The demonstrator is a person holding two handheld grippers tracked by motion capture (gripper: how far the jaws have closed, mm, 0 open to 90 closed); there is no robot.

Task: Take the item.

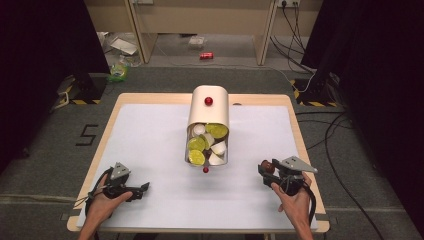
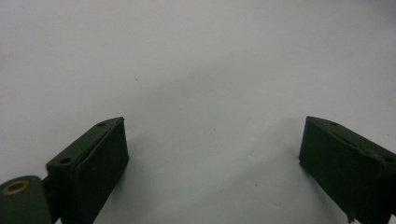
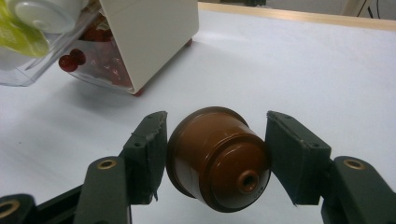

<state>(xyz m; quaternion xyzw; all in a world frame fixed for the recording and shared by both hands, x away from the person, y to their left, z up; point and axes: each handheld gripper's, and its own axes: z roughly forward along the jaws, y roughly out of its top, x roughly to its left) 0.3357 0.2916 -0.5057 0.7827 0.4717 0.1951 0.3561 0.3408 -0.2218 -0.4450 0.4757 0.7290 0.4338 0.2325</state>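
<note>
My right gripper (image 3: 215, 158) pinches an unlabelled brown coffee capsule (image 3: 218, 158) just above the white worktop (image 1: 150, 145), near the capsule dispenser (image 1: 208, 125); my left gripper (image 2: 212, 158) rests spread.

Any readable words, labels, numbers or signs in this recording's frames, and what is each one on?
"5": a black numeral marked on the grey floor left of the wooden-edged table.
Red drink can on the floor beyond the table: any print is too small to read.
Cream drawer box, brown coffee capsule, both grippers: no text visible.
</note>
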